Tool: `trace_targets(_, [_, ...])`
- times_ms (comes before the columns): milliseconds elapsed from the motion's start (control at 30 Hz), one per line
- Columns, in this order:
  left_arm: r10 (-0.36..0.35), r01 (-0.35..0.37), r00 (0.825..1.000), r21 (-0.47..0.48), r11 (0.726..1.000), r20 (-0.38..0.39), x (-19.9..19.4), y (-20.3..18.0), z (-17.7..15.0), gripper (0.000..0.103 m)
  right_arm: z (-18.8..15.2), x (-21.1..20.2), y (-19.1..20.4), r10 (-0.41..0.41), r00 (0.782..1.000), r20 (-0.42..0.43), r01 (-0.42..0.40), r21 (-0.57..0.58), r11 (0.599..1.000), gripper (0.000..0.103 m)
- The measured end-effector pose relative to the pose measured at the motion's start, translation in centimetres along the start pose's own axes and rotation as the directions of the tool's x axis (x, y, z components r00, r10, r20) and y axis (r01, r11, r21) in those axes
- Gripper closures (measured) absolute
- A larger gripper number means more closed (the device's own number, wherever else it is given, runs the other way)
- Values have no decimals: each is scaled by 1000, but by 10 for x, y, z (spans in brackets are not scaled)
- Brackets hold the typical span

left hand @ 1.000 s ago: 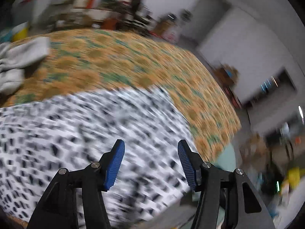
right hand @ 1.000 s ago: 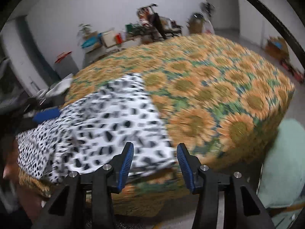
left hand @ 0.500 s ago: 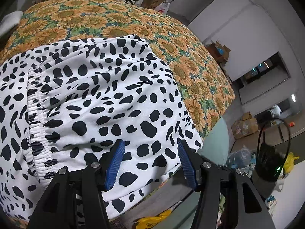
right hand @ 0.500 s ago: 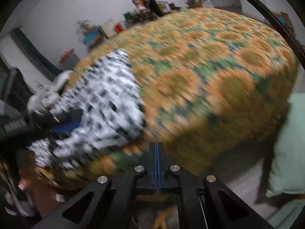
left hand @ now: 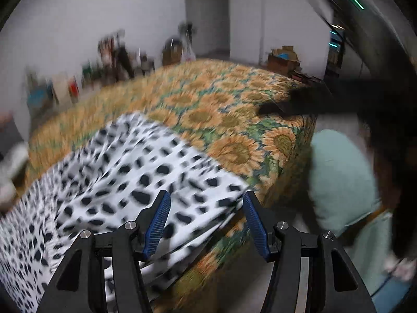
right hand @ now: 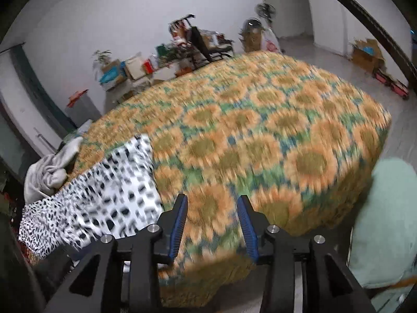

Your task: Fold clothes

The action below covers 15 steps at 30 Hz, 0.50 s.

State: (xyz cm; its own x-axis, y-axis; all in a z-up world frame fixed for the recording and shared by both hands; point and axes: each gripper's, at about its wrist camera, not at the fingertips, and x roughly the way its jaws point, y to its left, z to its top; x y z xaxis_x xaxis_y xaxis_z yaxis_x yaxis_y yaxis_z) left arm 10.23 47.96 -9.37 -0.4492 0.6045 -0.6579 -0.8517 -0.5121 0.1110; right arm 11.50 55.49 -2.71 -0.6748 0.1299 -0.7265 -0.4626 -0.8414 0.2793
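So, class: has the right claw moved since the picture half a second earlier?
Yes. The right claw now hangs over the sunflower bedspread, its near edge lower in view; its jaws have just been opening, nothing between them.

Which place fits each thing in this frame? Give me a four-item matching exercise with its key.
Things:
1. spotted garment
2. grey clothes
3. pale green cushion
4. fan

Places:
A. off the bed's right corner, low down
B. by the far wall
C. spread on the bed's near left part
D. heaped at the bed's left edge, beyond the spots

Pairs: 1-C, 2-D, 3-A, 4-B
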Motion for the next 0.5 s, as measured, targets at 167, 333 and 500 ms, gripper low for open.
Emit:
trace_targets(167, [136,-136,991,-42,990,12,23,-14,0,44,34,16,13,69,995,-70,-77,-131,988,47])
trace_targets(333, [94,-94,996,-201,975,-9,31,13,3,93,62,48,34,160,971,-177,-196,-214,957,33])
trace_targets(500, [27,-28,1000,-258,966,-8,26,22,5,98,88,108,71,155,942,-298,-231,-240,943,33])
